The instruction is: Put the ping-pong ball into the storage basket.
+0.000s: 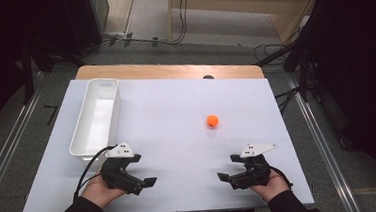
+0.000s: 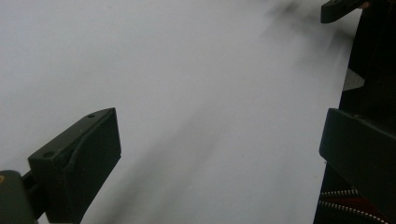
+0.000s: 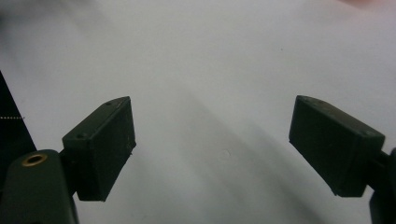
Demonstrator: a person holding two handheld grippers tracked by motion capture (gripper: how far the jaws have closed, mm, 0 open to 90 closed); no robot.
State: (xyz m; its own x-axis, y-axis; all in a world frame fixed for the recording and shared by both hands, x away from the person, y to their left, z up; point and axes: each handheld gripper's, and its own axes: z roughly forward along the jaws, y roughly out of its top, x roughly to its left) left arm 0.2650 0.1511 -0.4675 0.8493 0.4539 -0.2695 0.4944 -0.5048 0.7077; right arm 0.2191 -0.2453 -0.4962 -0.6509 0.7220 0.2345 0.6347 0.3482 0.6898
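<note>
Farthest left on the white table [image 1: 176,112] stands a long white bin [image 1: 95,118], upright, its long side running away from the person. What shows of its inside is bare white; nothing is seen in it. Its near short end lies just beyond the left gripper [image 1: 141,170] and a little to that gripper's left, close to the grey plate on top of it.

The left gripper rests low over the near part of the table, held in the left hand [image 1: 101,191], its fingers pointing toward the table's middle. Its jaws stand wide apart with only bare white surface between them, as the left gripper view [image 2: 219,154] shows.

The orange ball [image 1: 212,120] lies alone on the table, well apart from the bin, beyond both grippers and nearer the right one, ahead of its fingertips and touching neither.

The right gripper [image 1: 227,167], in the right hand [image 1: 270,184], points toward the left one; its jaws are likewise spread wide over empty table [image 3: 212,140].
</note>
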